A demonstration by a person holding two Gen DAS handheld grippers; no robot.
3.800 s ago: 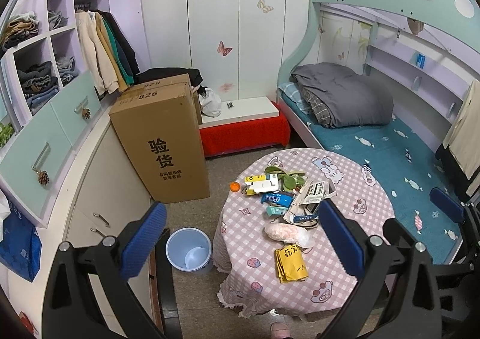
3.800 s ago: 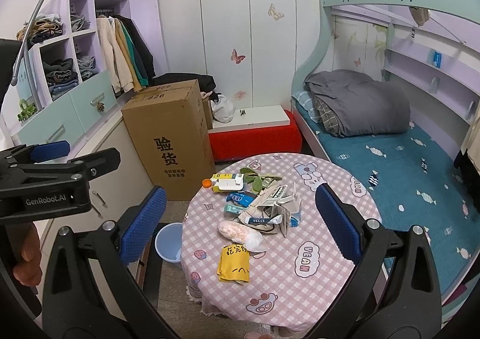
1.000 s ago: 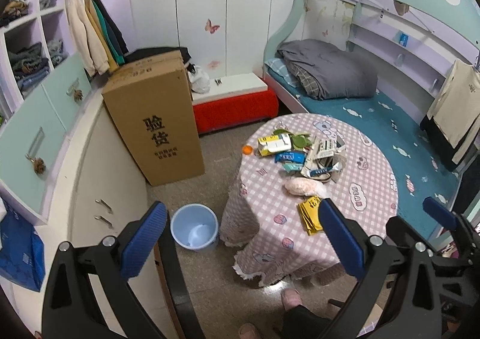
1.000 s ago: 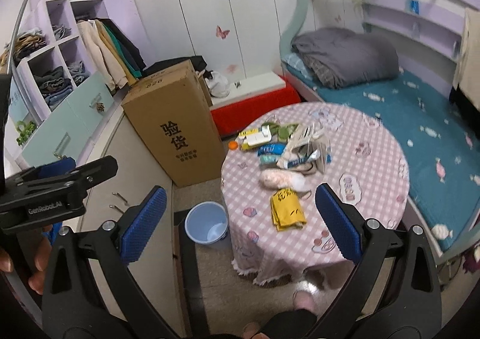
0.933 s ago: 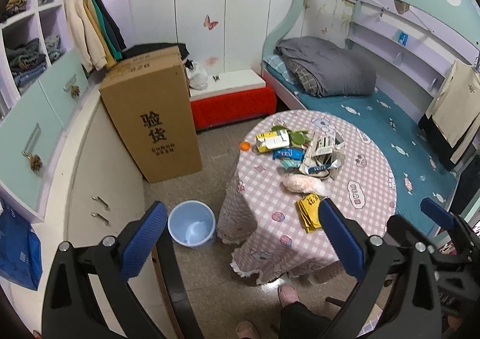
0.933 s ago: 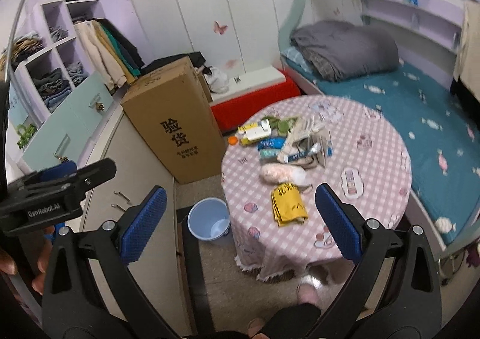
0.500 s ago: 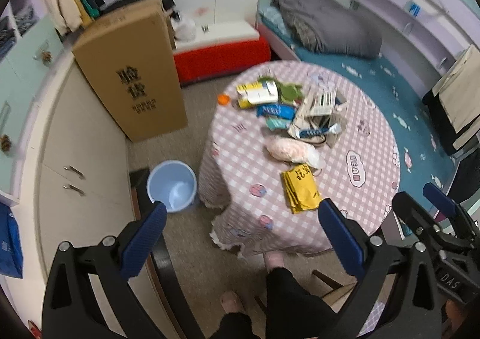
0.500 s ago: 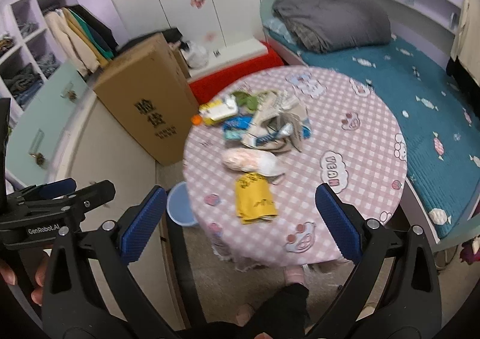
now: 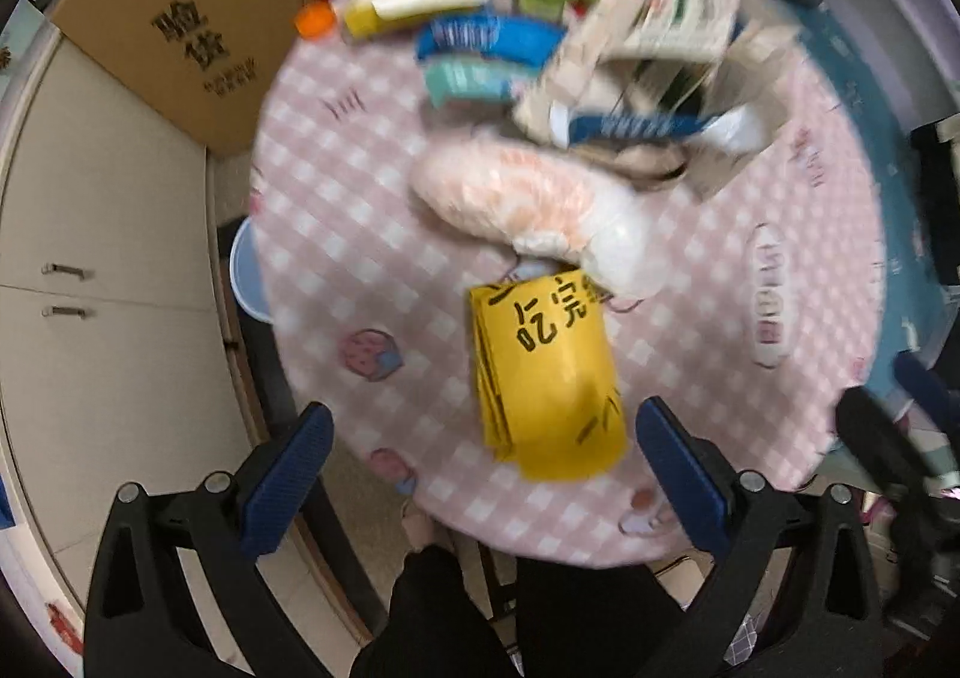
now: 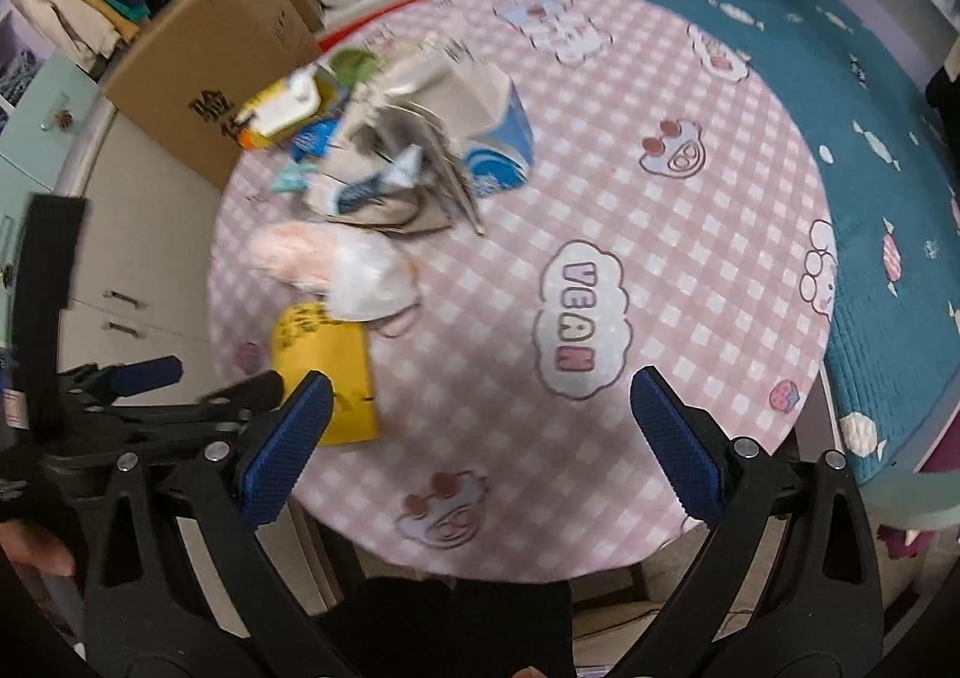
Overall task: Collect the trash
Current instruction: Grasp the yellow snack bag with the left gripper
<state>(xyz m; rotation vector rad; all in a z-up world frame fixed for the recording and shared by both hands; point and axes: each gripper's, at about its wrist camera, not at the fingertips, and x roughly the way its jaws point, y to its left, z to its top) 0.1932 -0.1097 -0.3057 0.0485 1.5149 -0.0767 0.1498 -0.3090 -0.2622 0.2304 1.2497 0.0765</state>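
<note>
A pile of trash lies on the round table with the pink checked cloth [image 9: 336,234] [image 10: 660,234]. Nearest me is a yellow packet [image 9: 549,372] [image 10: 324,366], then a pale pink-and-white bag [image 9: 528,204] [image 10: 336,264], then crumpled cartons and wrappers [image 9: 648,78] [image 10: 432,156]. My left gripper [image 9: 480,474] hovers open above the yellow packet, holding nothing. My right gripper [image 10: 480,450] is open over bare cloth to the right of the pile. The left gripper's body shows at the lower left of the right wrist view.
A light blue bin [image 9: 249,276] stands on the floor, mostly hidden under the table's left edge. A tall cardboard box [image 9: 186,12] [image 10: 210,78] stands behind it beside white cabinets [image 9: 102,270]. A bed with a teal cover [image 10: 870,150] borders the table on the right.
Both grippers have tilted down and dropped close over the table, so the trash fills the views. The left one now hangs above the yellow packet. Both stay open.
</note>
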